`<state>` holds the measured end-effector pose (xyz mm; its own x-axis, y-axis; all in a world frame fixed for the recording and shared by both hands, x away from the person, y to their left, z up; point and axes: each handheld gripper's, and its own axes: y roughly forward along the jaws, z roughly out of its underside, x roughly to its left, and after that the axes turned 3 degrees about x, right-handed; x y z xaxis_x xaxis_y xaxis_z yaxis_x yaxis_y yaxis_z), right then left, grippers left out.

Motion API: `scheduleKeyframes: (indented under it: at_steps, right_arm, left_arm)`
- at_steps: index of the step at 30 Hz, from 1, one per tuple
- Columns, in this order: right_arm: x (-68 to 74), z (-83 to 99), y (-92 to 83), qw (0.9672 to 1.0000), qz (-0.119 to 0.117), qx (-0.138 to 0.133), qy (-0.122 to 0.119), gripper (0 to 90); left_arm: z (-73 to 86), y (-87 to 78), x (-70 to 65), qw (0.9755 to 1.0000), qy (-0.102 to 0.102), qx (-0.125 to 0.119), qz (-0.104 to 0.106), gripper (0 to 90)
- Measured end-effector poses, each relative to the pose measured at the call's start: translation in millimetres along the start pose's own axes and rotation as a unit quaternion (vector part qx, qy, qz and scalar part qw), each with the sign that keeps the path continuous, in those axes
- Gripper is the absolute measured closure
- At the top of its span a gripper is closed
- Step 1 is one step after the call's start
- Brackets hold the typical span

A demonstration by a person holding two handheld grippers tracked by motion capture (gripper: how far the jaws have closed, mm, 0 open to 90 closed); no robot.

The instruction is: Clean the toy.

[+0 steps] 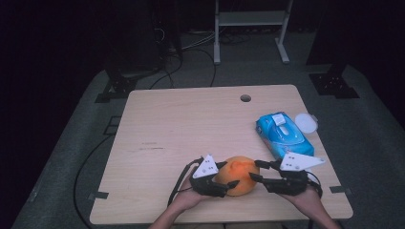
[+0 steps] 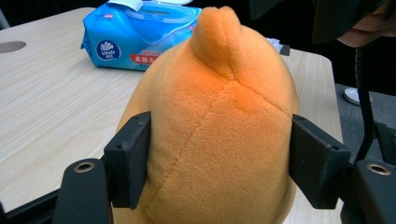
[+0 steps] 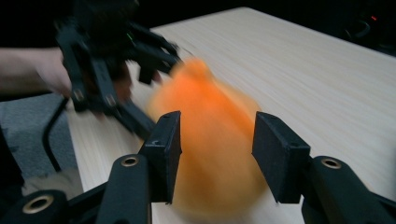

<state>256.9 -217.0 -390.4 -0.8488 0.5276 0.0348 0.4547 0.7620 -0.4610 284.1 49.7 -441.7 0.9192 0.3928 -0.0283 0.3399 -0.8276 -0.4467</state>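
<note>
Orange plush clamped by your left gripper, right gripper open beside it

Orange plush toy (image 1: 237, 175) sits on the wooden table (image 1: 191, 133) near your edge, between both tools. Your left gripper (image 1: 220, 180) squeezes it, pads (image 2: 128, 158) pressed into both flanks, stitched seam facing the camera. Your right gripper (image 1: 256, 171) is just beside the plush, jaws spread at middling width, toy blurred between them, pads (image 3: 280, 154) not pressing on it. Blue wipes pack (image 1: 283, 133) lies right of centre, white lid (image 1: 305, 122) next to it
</note>
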Motion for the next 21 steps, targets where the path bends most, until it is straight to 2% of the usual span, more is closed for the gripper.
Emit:
scheduleKeyframes:
  at_steps: [3, 4, 6, 7, 8, 11, 13, 15, 17, 18, 19, 21]
  right_arm:
    - [3.1, -7.4, 9.3, 1.0, -0.004, -0.001, -0.008, 55.1]
    - [3.2, -11.3, 16.9, 0.9999, -0.007, 0.003, -0.01, 60.3]
    - [0.3, -9.9, 21.1, 0.9998, -0.013, 0.01, -0.009, 65.3]
    - [0.3, -9.9, 21.1, 0.9998, -0.013, 0.01, -0.009, 65.3]
    - [-2.6, -4.3, 20.6, 0.9994, -0.032, 0.013, -0.005, 68.0]
    - [-1.7, 2.2, 14.8, 0.9987, -0.047, 0.017, -0.01, 68.4]
    - [-0.9, 7.1, 8.5, 0.9983, -0.051, 0.021, -0.017, 68.6]
    - [-0.9, 11.7, 2.7, 0.9979, -0.058, 0.024, -0.019, 68.6]
    - [-0.5, 16.4, -2.3, 0.9973, -0.064, 0.027, -0.023, 68.5]
    - [-0.5, 16.4, -2.3, 0.9973, -0.064, 0.027, -0.023, 68.5]
    - [-0.7, 22.0, -8.1, 0.9972, -0.066, 0.028, -0.023, 67.9]
    - [-1.2, 24.5, -10.7, 0.9972, -0.066, 0.029, -0.019, 67.4]
  left_arm:
    - [-1.1, 1.8, -2.6, 1.0, 0.004, 0.0, -0.001, 28.5]
    - [-1.6, 2.3, -4.2, 0.9999, 0.011, 0.001, 0.002, 27.2]
    - [-1.5, 1.2, -4.9, 0.9997, 0.013, 0.005, 0.019, 22.9]
    - [-1.5, 1.2, -4.9, 0.9997, 0.013, 0.005, 0.019, 19.9]
    - [-1.9, -1.9, -4.3, 0.9992, 0.022, 0.002, 0.034, 18.5]
    - [-7.5, -10.8, 0.1, 0.9974, 0.014, -0.015, 0.069, 17.3]
    - [-11.2, -14.0, 2.6, 0.9967, 0.015, -0.025, 0.076, 17.5]
    - [-13.1, -14.4, 4.4, 0.9968, 0.014, -0.025, 0.075, 19.0]
    - [-14.8, -8.5, 8.0, 0.9966, 0.005, -0.008, 0.082, 21.1]
    - [-14.8, -8.5, 8.0, 0.9966, 0.005, -0.008, 0.082, 21.1]
    - [-13.0, -2.2, 6.3, 0.9945, 0.0, 0.013, 0.104, 21.1]
    - [-11.7, 0.2, 3.4, 0.9943, 0.006, 0.019, 0.105, 20.6]
